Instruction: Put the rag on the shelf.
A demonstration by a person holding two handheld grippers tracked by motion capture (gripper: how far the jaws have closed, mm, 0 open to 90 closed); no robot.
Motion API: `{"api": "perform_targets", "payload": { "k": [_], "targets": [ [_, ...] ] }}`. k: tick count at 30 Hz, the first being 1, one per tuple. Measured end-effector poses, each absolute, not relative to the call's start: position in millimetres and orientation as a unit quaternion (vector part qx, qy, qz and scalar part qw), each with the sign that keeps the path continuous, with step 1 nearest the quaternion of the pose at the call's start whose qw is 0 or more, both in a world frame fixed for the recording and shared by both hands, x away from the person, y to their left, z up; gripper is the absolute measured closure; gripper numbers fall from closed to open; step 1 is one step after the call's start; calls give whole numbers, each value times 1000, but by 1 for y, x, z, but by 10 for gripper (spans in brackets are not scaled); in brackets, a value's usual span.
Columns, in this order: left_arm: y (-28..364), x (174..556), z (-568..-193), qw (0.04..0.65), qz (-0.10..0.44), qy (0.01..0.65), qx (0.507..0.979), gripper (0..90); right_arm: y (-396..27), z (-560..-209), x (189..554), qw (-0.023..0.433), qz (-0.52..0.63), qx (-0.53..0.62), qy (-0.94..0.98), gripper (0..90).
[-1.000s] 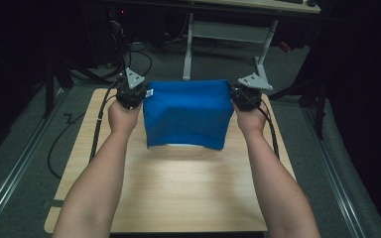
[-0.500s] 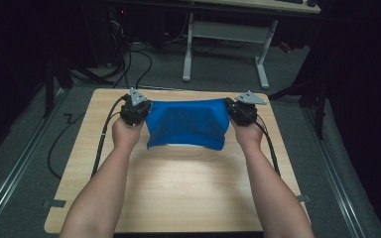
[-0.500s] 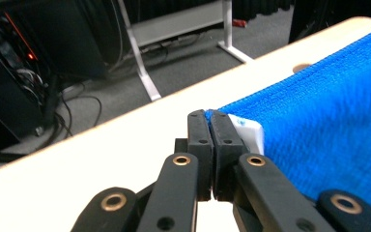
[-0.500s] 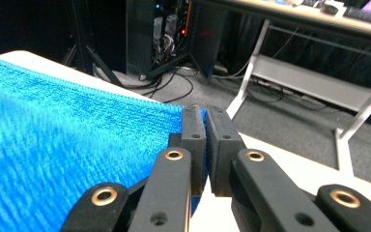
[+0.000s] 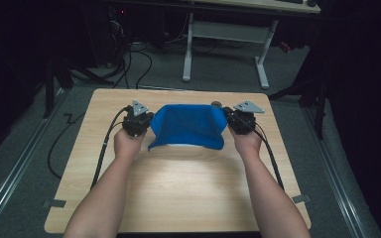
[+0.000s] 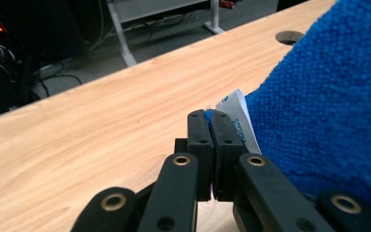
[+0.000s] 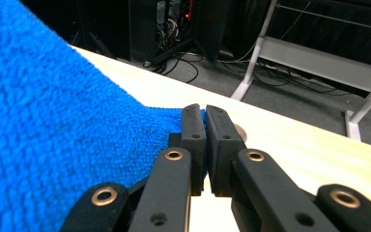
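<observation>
Left gripper (image 5: 146,122): jaws pressed together on one top corner of the blue towel (image 5: 188,126), beside its white label (image 6: 236,118). Right gripper (image 5: 229,120): jaws likewise clamped on the opposite top corner. Towel: stretched between the two grippers over the far half of the table (image 5: 178,183), lower edge on the wood.

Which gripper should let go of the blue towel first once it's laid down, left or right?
Roughly even, slight edge to right. Left gripper and right gripper each clamp a top corner of the blue towel; the towel's right bottom edge already rests on the table.
</observation>
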State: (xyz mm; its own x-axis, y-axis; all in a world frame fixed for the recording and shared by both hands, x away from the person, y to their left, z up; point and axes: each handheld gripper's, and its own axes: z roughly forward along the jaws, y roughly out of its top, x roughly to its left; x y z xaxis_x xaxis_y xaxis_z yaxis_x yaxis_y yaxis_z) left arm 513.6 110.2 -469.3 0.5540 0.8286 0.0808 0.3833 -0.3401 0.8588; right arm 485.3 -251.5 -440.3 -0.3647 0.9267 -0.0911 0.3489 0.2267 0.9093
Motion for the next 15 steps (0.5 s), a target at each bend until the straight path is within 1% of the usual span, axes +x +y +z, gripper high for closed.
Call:
{"api": "perform_targets", "payload": {
  "k": [15],
  "targets": [
    [112,511,-494,403,237,401,787,888,-247,-469,487,313,409,459,724,873]
  ]
}}
